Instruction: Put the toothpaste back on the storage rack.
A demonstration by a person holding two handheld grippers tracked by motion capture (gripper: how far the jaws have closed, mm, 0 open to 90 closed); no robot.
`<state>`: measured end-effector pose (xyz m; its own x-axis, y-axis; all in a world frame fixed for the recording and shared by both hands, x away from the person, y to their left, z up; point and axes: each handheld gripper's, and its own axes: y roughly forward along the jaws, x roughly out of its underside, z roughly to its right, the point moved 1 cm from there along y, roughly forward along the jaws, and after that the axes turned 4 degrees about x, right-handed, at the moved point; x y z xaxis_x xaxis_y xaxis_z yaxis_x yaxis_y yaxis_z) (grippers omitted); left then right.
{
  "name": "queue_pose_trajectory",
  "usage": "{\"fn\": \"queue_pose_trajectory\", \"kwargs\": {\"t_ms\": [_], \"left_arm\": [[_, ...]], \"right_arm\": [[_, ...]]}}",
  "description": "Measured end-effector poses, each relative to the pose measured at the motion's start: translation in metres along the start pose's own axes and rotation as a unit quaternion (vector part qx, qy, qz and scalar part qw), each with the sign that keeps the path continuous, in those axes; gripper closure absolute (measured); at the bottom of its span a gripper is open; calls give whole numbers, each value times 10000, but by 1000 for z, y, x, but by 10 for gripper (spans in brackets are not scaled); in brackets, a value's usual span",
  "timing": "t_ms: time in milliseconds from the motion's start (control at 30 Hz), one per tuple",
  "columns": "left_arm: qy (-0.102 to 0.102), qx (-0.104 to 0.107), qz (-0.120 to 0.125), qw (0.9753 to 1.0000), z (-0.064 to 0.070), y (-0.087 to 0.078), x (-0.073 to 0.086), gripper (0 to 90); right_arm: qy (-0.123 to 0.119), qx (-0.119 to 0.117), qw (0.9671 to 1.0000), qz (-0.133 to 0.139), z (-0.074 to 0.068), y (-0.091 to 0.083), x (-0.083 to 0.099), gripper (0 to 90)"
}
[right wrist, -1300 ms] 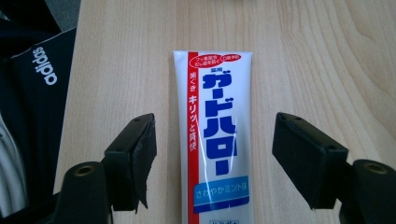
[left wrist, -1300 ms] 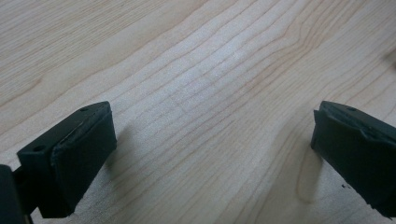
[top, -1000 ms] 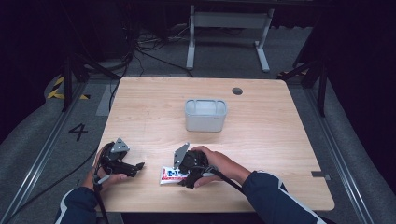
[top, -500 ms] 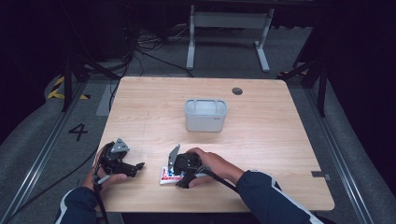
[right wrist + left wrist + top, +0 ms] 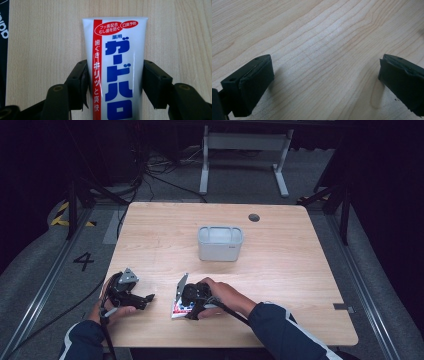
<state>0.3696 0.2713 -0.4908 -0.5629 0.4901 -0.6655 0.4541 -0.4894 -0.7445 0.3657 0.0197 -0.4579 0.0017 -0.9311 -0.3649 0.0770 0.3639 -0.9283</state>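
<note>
We've got the table [image 5: 300, 270] with the grey bin [image 5: 220, 243] well ahead of both grippers, nothing in it as far as we can tell. Right gripper [image 5: 115, 82] is clamped on the toothpaste tube [image 5: 116, 62], jaws on either side of it, tube flat on the wood. Left gripper [image 5: 324, 82] sits idle, jaws apart over bare wood. Our read: grasp done; lift and any drop into the bin not yet done.

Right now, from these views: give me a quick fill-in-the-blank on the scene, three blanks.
1. The right tongs have their jaws on either side of a white ____ lying on the table.
2. The left tongs stand ____, nothing between the jaws.
3. The grey container sits ____ of both tongs, toward the table's middle.

Missing words: toothpaste tube; open; beyond
</note>
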Motion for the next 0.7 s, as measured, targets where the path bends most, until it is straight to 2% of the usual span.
{"fn": "queue_pose_trajectory", "kwargs": {"t_ms": [300,433,467,700], "left_arm": [[-4,-1,2,10000,0,0,0,4],[-3,-3,2,10000,0,0,0,4],[-2,-8,1,10000,0,0,0,4],[11,-6,-1,10000,0,0,0,4]], "right_arm": [[-64,81,9999,25,-1,-4,0,585],[-62,104,9998,165,-1,-8,4,621],[18,113,9996,271,0,-10,7,630],[187,224,9979,583,2,-21,23,640]]}}
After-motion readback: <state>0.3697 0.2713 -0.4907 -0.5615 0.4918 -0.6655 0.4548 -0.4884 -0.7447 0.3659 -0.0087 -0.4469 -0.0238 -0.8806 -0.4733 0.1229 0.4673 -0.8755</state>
